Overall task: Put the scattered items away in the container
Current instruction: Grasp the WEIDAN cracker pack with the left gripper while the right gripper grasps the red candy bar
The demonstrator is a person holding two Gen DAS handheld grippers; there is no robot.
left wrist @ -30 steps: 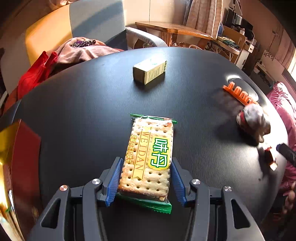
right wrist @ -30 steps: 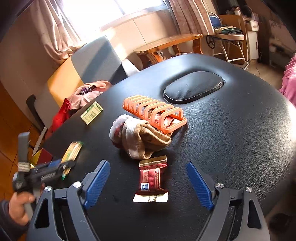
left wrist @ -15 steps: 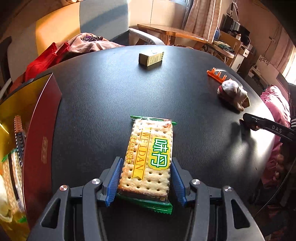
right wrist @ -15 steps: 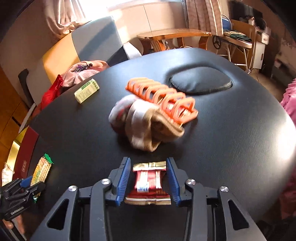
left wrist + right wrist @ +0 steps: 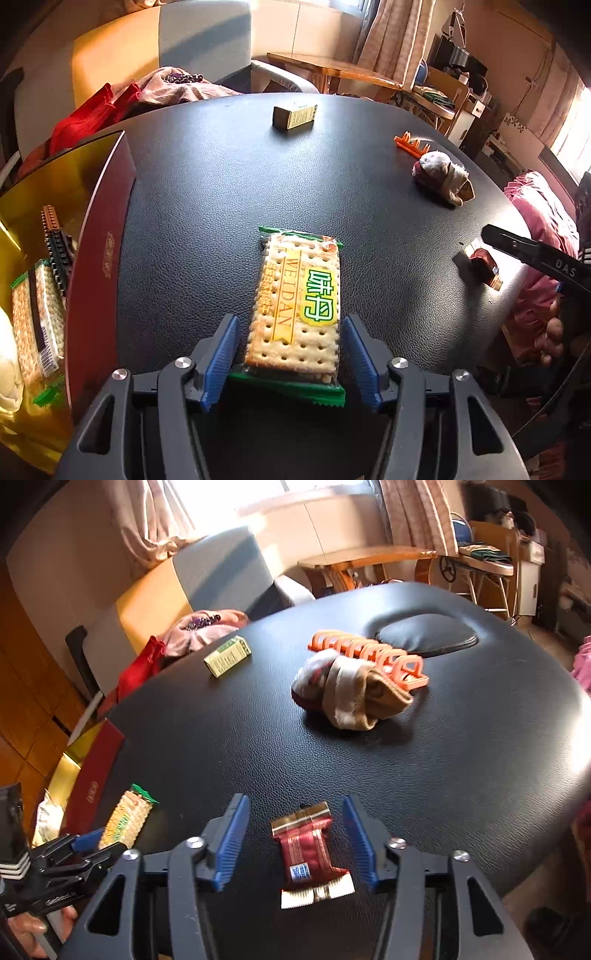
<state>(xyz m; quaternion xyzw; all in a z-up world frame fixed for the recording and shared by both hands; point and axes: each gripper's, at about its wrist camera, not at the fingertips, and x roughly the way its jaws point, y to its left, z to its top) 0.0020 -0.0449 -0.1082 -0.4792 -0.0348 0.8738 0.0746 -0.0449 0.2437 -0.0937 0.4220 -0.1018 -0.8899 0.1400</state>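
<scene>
The left gripper (image 5: 291,363) keeps its jaws clamped on the cracker packet (image 5: 295,299), and over the last second it has swung that packet leftward, so the red-and-gold container (image 5: 99,236) now fills the near left of its view, with another cracker packet already lying inside. That one looks nearly home; I judge only a short carry over the wall and a release remain.

The right gripper (image 5: 295,843) tells a different story. Half a second ago its jaws were pinched on the red snack wrapper (image 5: 308,853); now they stand wide, with clear gaps either side, and the wrapper lies loose on the black counter (image 5: 461,760) between them. Whether it slipped or was let go I cannot tell, but it will need gripping again.

Farther off, the green box (image 5: 228,656) sits at the far left, and the bundled sock (image 5: 347,692) rests touching the orange rack (image 5: 373,653). All three wait well apart from the container, so the tidying looks less than half done.
</scene>
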